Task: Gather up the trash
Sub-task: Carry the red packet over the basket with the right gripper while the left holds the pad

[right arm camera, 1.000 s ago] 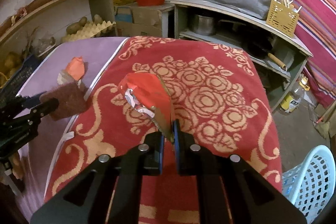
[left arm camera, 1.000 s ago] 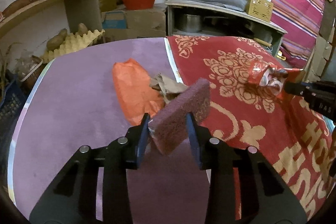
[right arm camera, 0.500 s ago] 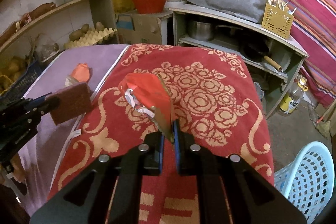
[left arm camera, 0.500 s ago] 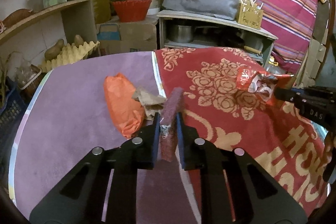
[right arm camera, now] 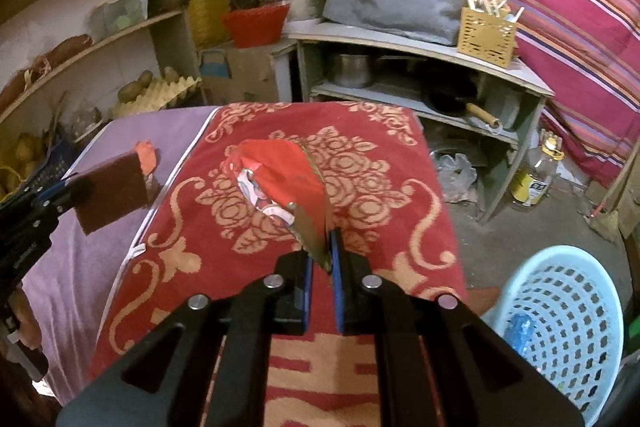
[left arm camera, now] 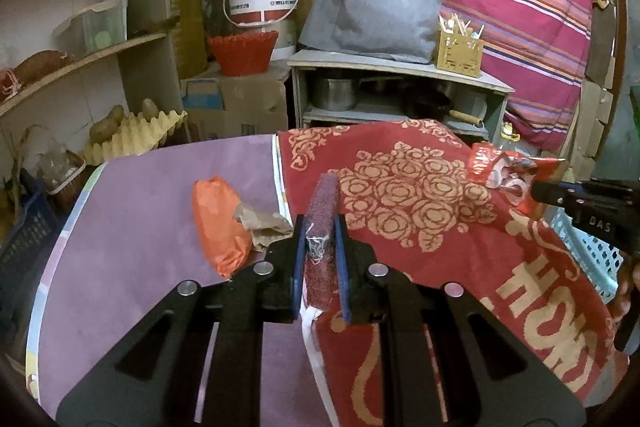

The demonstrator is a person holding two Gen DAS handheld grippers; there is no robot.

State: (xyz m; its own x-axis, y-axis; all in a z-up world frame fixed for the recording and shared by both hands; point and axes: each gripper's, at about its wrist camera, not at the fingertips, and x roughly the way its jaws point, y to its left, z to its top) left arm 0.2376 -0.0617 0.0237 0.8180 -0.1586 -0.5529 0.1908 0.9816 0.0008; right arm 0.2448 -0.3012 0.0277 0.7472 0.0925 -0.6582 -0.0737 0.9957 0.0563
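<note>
My left gripper [left arm camera: 321, 249] was clamped on a maroon scouring pad [left arm camera: 322, 227], which stood edge-on and upright between the 2 blue-lined fingers, lifted clear of the table. A tangle of pale thread clung to the pad's near edge. My right gripper [right arm camera: 320, 269] pinched the tail of a crumpled red snack wrapper [right arm camera: 280, 171], holding it in the air over the red rose-patterned cloth [right arm camera: 360, 163]. In the left wrist view that wrapper [left arm camera: 502, 173] hung at the far right, above the cloth's edge. On the purple cloth [left arm camera: 132, 227] beside the red one, an orange plastic bag [left arm camera: 218, 227] lay touching a scrap of brown paper [left arm camera: 262, 229], both just ahead of my left fingers. A light blue perforated basket [right arm camera: 560, 311] stood on the floor to the lower right of my right gripper, with a blue item inside that I could not identify.
</note>
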